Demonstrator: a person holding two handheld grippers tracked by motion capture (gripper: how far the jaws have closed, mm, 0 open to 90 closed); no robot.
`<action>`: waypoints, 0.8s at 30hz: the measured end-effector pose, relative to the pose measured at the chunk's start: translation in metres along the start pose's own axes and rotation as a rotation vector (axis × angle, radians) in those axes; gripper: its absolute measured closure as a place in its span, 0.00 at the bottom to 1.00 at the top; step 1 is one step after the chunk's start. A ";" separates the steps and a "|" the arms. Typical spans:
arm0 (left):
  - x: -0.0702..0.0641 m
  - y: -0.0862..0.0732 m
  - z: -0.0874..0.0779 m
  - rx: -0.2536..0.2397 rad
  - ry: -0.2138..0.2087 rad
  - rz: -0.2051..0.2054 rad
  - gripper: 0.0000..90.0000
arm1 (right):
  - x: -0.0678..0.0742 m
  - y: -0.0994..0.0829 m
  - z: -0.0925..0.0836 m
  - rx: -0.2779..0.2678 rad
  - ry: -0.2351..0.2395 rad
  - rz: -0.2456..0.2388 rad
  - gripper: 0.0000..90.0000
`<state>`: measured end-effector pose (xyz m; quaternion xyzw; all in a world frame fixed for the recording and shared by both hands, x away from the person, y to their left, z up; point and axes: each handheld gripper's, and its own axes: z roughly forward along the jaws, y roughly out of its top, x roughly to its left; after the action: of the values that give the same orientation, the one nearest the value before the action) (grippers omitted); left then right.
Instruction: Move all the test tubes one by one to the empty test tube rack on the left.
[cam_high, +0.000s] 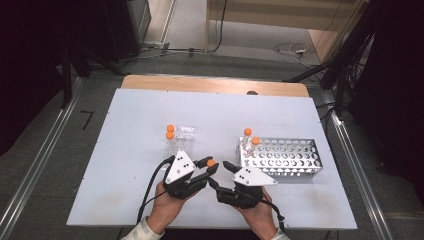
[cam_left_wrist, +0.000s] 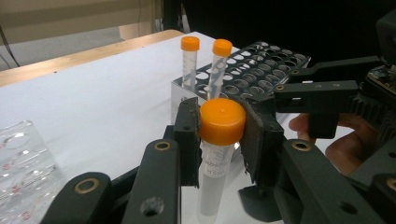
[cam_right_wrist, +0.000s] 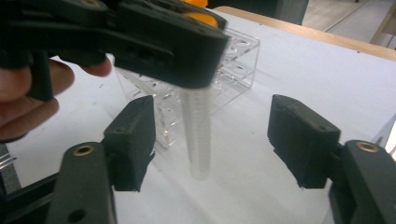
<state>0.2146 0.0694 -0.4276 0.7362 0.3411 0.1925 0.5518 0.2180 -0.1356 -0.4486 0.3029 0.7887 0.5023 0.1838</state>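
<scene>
A clear tube with an orange cap (cam_left_wrist: 222, 121) stands upright between my left gripper's (cam_left_wrist: 219, 135) pads, which press on it just under the cap. In the high view that tube (cam_high: 211, 163) is held above the table's front middle by the left gripper (cam_high: 209, 169). My right gripper (cam_high: 220, 175) faces it from the right. In the right gripper view its jaws (cam_right_wrist: 217, 137) stand wide apart, and the tube's lower end (cam_right_wrist: 198, 135) hangs between them without touching either pad.
A metal rack (cam_high: 290, 159) at the right holds two orange-capped tubes (cam_high: 247, 133). A clear plastic rack (cam_high: 184, 136) at the middle left holds two more (cam_high: 170, 132). The white board (cam_high: 140, 110) lies on a wooden table.
</scene>
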 end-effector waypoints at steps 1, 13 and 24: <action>0.001 0.001 -0.002 -0.002 0.004 -0.003 0.78 | -0.001 0.000 -0.001 0.000 -0.004 0.001 0.32; 0.017 0.009 -0.018 -0.036 0.050 -0.047 0.78 | -0.014 0.001 -0.012 -0.009 -0.039 0.023 0.26; 0.032 0.015 -0.031 -0.068 0.092 -0.076 0.78 | -0.017 0.001 -0.015 -0.015 -0.050 0.030 0.26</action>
<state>0.2203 0.1113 -0.4064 0.6939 0.3872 0.2166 0.5672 0.2223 -0.1573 -0.4414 0.3257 0.7756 0.5031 0.1982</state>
